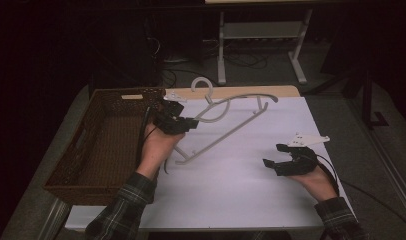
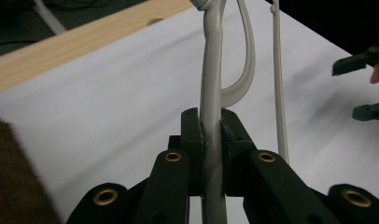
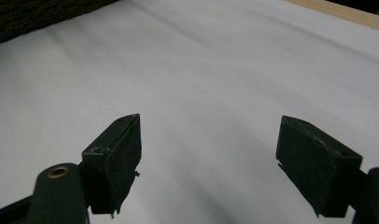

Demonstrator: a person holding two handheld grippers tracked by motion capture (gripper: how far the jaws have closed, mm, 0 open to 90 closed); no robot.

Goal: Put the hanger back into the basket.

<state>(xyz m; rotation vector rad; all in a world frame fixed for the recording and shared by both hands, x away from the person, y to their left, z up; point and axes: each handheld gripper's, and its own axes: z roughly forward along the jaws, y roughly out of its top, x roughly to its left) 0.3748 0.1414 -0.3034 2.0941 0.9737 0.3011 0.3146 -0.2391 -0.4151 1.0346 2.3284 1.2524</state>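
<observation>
pretty dim room tbh. Dark floor behind the table, a white metal stand (image 1: pixel 261 35) back there with tangled cables (image 1: pixel 241 60) around its feet.

1. Left gripper (image 1: pixel 191 122), at ten o'clock on the table, jaws clamped tight, pointing toward three o'clock
2. Right gripper (image 1: pixel 273 156), at four o'clock, jaws spread wide, pointing toward nine o'clock

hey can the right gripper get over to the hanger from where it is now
Probably yes. The right gripper is open and holds nothing, and bare white table lies between it and the hanger, which the left gripper already clamps by one arm.
</observation>
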